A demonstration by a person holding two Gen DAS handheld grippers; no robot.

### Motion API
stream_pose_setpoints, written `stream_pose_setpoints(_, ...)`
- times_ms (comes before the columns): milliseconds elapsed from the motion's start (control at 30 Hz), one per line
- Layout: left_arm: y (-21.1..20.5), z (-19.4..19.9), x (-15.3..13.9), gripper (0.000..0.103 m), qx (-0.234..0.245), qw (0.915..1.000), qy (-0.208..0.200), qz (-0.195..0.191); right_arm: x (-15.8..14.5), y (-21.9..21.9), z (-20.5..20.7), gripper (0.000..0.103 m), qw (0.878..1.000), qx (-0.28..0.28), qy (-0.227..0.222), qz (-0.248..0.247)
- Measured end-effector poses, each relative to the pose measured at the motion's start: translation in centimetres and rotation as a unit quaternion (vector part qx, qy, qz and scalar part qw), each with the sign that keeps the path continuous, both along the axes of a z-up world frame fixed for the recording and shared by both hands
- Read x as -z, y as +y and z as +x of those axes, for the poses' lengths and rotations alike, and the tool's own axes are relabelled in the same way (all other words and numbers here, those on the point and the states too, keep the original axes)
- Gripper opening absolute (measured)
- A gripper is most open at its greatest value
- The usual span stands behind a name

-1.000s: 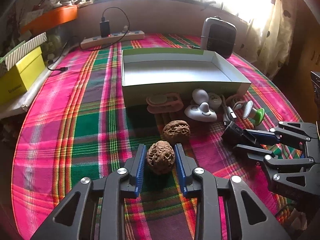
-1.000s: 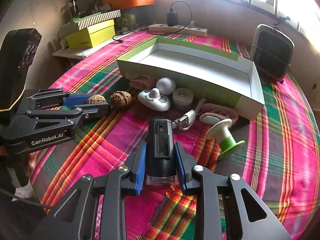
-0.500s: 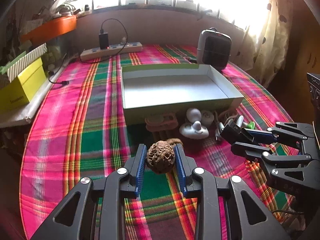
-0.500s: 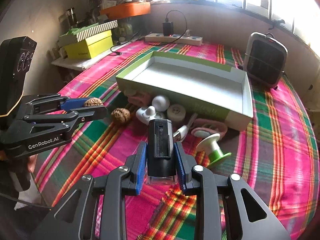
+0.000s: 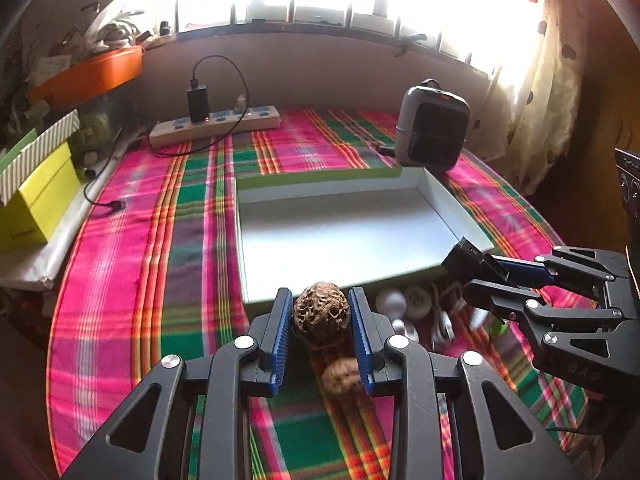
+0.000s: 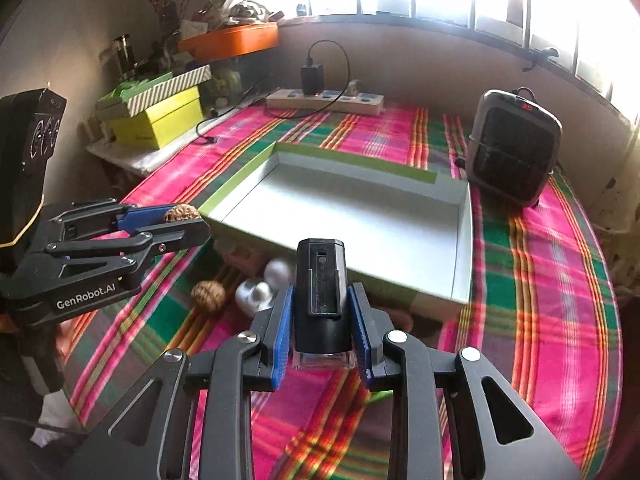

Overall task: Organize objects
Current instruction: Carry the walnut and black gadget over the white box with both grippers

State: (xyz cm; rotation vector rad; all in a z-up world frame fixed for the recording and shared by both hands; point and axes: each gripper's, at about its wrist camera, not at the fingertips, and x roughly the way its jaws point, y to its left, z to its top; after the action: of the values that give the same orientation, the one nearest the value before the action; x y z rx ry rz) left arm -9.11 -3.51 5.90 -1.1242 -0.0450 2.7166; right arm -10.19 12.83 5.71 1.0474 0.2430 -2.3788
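Evidently bound for the empty box (image 5: 352, 232) at twelve o'clock, the left tool (image 5: 321, 316) clasps a walnut (image 5: 321, 312) while the right tool (image 6: 320, 316) clamps a black device (image 6: 321, 292).

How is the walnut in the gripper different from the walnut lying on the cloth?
The held walnut is clamped between the left gripper pads, in the air at the tray's near edge; the loose walnut lies on the tablecloth, untouched. The held walnut looks darker and deeply ridged; the loose walnut looks paler and smoother, though it is blurred. Both are brown, roundish and wrinkled, and neither is in the tray yet.
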Motion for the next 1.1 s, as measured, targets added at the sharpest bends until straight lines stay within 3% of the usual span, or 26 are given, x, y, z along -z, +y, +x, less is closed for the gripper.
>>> stream_pose_setpoints(567, 0.3, -7.6, 0.9, 0.026, -0.008, 0.9997, -0.022, -0.003, 0.0, 0.3, -7.1, 0.029, 0.999, 0.047, -0.011, 0.008)
stream_pose_setpoints(1100, 0.8, -12.8, 3.3, 0.027, -0.019, 0.9983, -0.052, -0.020, 3.1, 0.2, -13.3, 0.029, 0.994, 0.087, -0.057, 0.026)
